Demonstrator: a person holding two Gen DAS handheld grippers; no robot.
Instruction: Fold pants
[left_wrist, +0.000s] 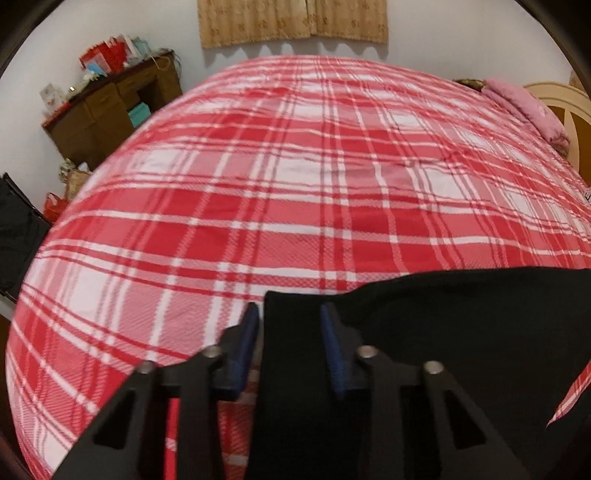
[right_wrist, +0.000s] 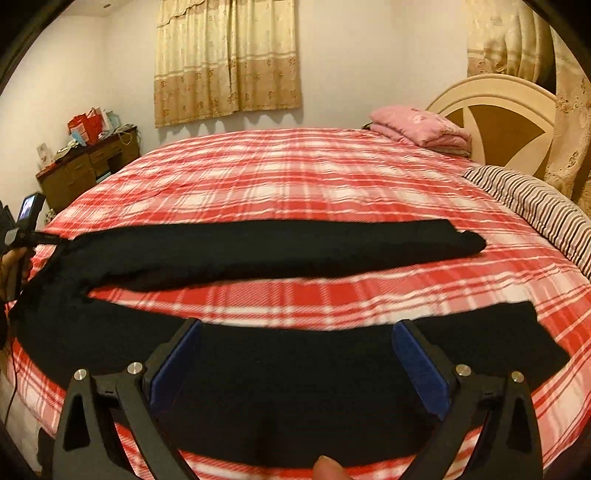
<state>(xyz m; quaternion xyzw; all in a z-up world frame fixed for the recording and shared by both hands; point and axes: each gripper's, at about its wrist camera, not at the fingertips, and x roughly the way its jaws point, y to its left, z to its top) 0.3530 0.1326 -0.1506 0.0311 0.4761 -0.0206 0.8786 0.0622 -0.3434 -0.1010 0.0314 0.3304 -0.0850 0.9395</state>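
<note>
Red plaid bedspread (right_wrist: 295, 177) carries black pants (right_wrist: 258, 247), legs stretched crosswise to both cameras. Right gripper (right_wrist: 295, 354), spread wide, hovers above the near leg; left gripper (left_wrist: 290, 343) brackets the waist end, grip unclear.

The red plaid bed (right_wrist: 295, 177) carries black pants (right_wrist: 258, 247), pink folded blanket (right_wrist: 421, 125) and striped pillow (right_wrist: 535, 206).

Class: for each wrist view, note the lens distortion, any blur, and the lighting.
Left wrist view: fisheye bulges the plaid bedspread into a dome, with soft blur at the edges and dark corners. Right wrist view: same bowing; the black pants lose all detail in warm, dim indoor light, and the near plaid is smeared.
</note>
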